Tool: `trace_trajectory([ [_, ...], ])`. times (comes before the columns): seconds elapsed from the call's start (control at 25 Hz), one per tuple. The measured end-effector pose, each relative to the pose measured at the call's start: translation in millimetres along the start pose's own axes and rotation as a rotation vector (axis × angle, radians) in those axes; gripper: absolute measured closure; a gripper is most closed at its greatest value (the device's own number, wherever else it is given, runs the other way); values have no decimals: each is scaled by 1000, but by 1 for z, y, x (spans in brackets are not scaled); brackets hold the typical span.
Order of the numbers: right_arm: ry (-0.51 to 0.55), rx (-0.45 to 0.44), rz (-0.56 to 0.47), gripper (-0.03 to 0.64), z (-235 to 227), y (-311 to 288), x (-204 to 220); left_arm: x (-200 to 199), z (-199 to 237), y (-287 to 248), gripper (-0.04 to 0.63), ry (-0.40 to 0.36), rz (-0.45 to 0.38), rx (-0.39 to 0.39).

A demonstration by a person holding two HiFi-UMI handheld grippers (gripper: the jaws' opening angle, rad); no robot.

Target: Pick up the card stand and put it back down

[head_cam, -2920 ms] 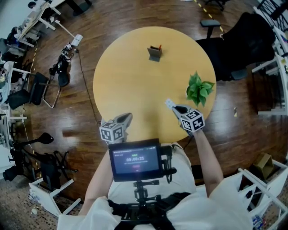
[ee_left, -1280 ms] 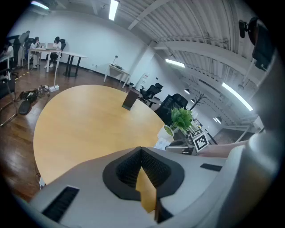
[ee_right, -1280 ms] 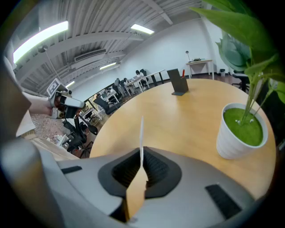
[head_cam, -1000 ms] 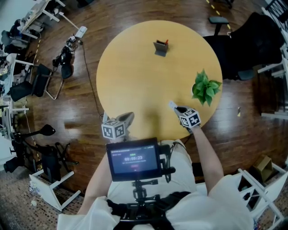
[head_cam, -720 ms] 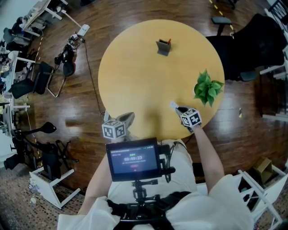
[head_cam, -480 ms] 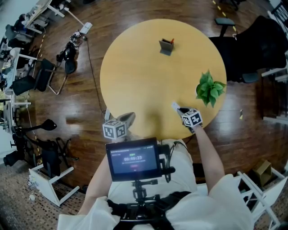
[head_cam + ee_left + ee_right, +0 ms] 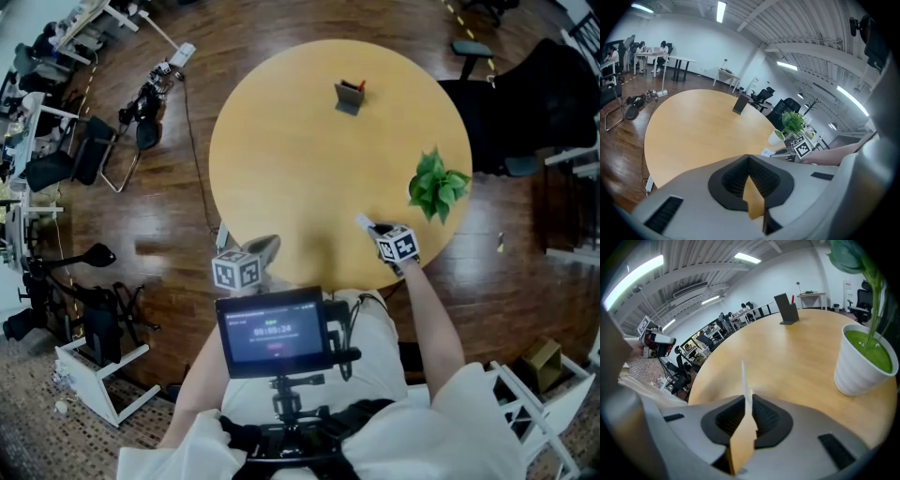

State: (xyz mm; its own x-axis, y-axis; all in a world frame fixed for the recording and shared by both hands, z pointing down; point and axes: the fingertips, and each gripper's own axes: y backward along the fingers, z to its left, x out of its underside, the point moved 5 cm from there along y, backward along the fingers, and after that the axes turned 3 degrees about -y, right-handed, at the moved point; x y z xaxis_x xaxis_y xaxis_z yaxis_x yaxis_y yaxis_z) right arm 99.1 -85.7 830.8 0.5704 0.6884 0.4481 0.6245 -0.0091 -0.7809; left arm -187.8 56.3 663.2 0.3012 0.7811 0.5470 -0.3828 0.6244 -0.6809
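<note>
The right gripper [image 7: 367, 226] has just been opening its jaws round a white card [image 7: 743, 376]. The left gripper [image 7: 266, 244] is closed and empty. The card stand [image 7: 349, 97] is unmoved, faces six and spans nine-to-three.

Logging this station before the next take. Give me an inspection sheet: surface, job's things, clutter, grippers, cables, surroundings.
Surface: round wooden table.
Job's things: dark card stand upright at the far side, untouched, with a red item in it.
Clutter: potted plant near the table's right edge.
Grippers: left gripper shut and empty, at the near edge. The right gripper has jaws that have just been opening, with a thin white card between them.
Cables: one cable on the floor left of the table, running from a power strip.
Surroundings: wooden floor, black office chair at right, white desks at far left.
</note>
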Motion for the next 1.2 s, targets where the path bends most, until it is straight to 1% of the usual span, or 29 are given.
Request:
trace_trajectory([
  [0.08, -14, 31, -44, 465, -2, 5, -6, 0, 0, 2, 595, -4, 3, 6],
  [0.16, -30, 60, -99, 423, -1, 14, -12, 3, 0, 2, 595, -5, 8, 13],
  [0.2, -37, 76, -122, 417, -1, 20, -15, 4, 0, 1, 595, -5, 11, 18],
  [0.36, -89, 122, -226, 411, 2, 47, -21, -1, -6, -5, 595, -26, 12, 57],
  [0.48, -131, 112, -341, 416, 15, 72, -25, -7, -4, -8, 595, -38, 4, 77],
  [0.52, -139, 105, -383, 439, 20, 81, -28, -8, -1, -9, 595, -38, 2, 80],
  [0.56, -143, 103, -425, 448, 25, 90, -31, -9, 1, -10, 595, -39, 0, 83],
  [0.64, -150, 112, -497, 449, 33, 107, -34, -11, 3, -11, 595, -46, -1, 96],
  [0.72, -167, 117, -548, 449, 42, 120, -34, -13, 3, -9, 595, -58, 0, 116],
  [0.84, -192, 121, -592, 451, 58, 127, -32, -10, 11, 1, 595, -68, 3, 145],
  [0.92, -206, 127, -609, 453, 69, 124, -32, -10, 24, 11, 595, -68, 4, 149],
  [1.08, -212, 134, -625, 453, 104, 112, -38, -9, 61, 41, 595, -49, -13, 131],
  [1.2, -187, 128, -615, 465, 135, 99, -48, -6, 91, 67, 595, -28, -42, 114],
])
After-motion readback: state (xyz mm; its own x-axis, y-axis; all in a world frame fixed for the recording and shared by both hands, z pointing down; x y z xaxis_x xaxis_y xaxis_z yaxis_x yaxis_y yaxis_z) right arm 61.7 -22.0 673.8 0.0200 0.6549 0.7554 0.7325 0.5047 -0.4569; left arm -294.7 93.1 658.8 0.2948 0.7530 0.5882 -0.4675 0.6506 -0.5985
